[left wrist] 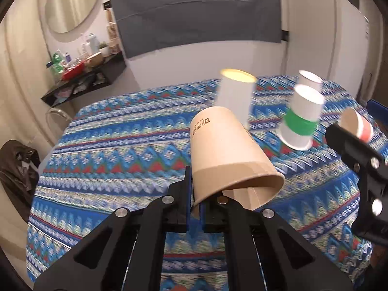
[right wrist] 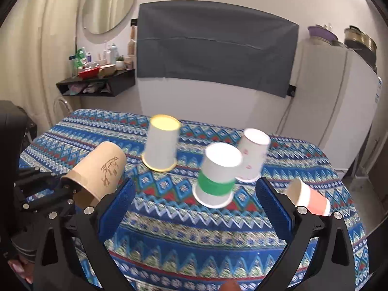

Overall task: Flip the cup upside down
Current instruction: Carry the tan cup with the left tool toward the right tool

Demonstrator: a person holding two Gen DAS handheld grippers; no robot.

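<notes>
My left gripper [left wrist: 194,206] is shut on the rim of a tan paper cup [left wrist: 225,150], one finger inside the mouth and one outside. The cup is held in the air, tilted, its base up and away. It also shows at the left of the right wrist view [right wrist: 99,174] in the left gripper [right wrist: 65,189]. My right gripper [right wrist: 194,203] is open and empty above the table, with its blue pads [right wrist: 116,208] wide apart. It shows at the right edge of the left wrist view [left wrist: 363,169].
On the patterned blue tablecloth [right wrist: 184,237] stand upside down a white cup with a yellow rim [right wrist: 161,143], a white cup with a green band [right wrist: 218,174] and a white cup with red print [right wrist: 252,155]. An orange-banded cup [right wrist: 308,198] lies on its side at the right.
</notes>
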